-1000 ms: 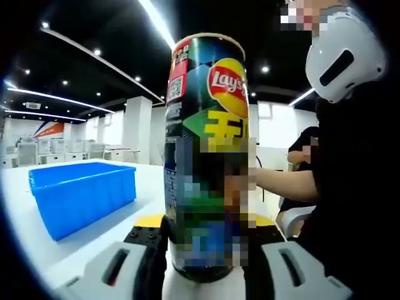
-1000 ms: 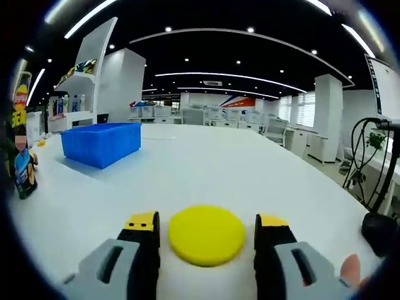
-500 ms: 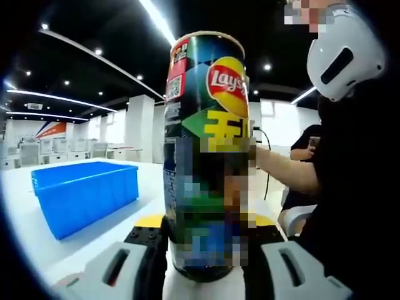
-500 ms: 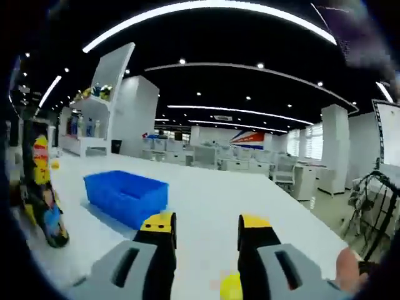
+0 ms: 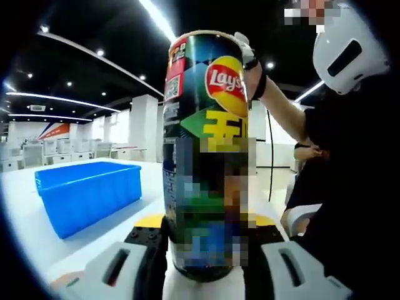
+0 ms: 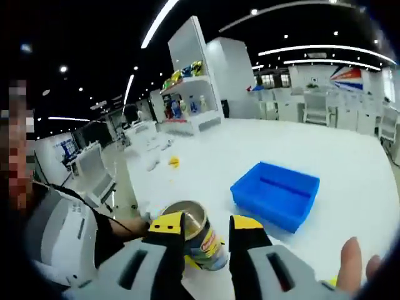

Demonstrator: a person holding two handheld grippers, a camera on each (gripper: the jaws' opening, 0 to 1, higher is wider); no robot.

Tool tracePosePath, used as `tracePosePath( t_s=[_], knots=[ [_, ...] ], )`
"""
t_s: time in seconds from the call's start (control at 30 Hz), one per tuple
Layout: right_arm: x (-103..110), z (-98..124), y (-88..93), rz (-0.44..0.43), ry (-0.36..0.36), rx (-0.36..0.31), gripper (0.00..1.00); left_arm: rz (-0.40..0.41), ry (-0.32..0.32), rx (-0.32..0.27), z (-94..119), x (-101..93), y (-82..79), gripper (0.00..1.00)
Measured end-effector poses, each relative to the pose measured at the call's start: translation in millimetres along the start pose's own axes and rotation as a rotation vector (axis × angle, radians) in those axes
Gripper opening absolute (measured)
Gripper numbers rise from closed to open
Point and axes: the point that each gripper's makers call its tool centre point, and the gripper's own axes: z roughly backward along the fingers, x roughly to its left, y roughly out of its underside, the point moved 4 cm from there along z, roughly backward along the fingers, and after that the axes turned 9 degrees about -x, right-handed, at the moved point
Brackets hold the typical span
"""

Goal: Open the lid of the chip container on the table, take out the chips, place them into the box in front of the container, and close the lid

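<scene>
Up swings the right gripper [image 6: 199, 230] from the table to hover over the open-topped Lay's chip can [image 5: 206, 156], jaws parted and empty. Upright on the white table [image 6: 350, 169], the can sits clamped in the left gripper [image 5: 203, 240], its mouth straight below the right jaws, the blue box [image 6: 276, 194] near beside it.

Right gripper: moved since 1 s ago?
Yes. The right gripper rose from the table and now hovers above the open chip can, by the blue box.

The chip container [image 5: 206, 156] is standing upright on the tabletop [image 6: 206, 156], sitting between the jaws of the left tool [image 5: 203, 240]. The box [image 5: 84, 194] is lying on the tabletop to the container's left in the left gripper view. The right tool [image 6: 206, 228] is hanging just above the container's open top.
</scene>
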Motion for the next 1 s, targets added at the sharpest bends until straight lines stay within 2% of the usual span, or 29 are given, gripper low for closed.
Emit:
tracePosePath(
  t_s=[0.07,0.17,0.23,0.27,0.3,0.37,0.43,0.57,0.8,0.97,1.0],
  knots=[
    [-1.9,-2.4,1.9,0.039,0.036,0.091,0.19,0.001,-0.005,0.001,0.0,-0.5,0.2,0.46],
    [-3.1,-9.1,4.7,0.044,0.077,0.222,0.09,-0.002,-0.008,0.000,-0.2,-0.7,0.4,0.46],
    [-2.1,-13.2,8.5,0.045,0.080,0.306,0.08,-0.001,-0.008,0.000,-0.3,-1.0,0.6,0.46],
    [-2.4,-16.3,4.1,0.036,0.085,0.306,0.08,-0.001,-0.008,0.000,-0.4,-0.9,0.7,0.46],
    [-0.4,-17.8,6.9,0.052,0.086,0.363,0.06,-0.001,-0.009,0.000,-0.4,-1.0,0.8,0.46],
    [2.0,-19.9,5.8,0.075,0.095,0.404,0.01,-0.003,-0.011,0.000,-0.6,-1.3,0.8,0.46],
    [1.6,-20.2,4.4,0.084,0.149,0.459,0.00,-0.006,-0.017,0.002,-0.6,-2.4,0.8,0.46],
    [0.6,-23.2,2.6,0.083,0.187,0.447,0.00,-0.011,-0.039,0.009,-0.1,-2.5,0.2,0.46],
    [-0.2,-16.4,5.5,0.056,0.184,0.385,0.00,-0.011,-0.045,0.027,1.7,-2.8,-1.9,0.46],
    [-17.8,-4.2,12.1,0.017,0.229,0.344,0.00,-0.009,-0.033,0.035,6.5,2.4,-9.8,0.46],
    [-22.8,-1.0,16.3,-0.014,0.238,0.334,0.00,-0.016,-0.035,0.042,7.6,3.3,-11.2,0.46]
  ],
)
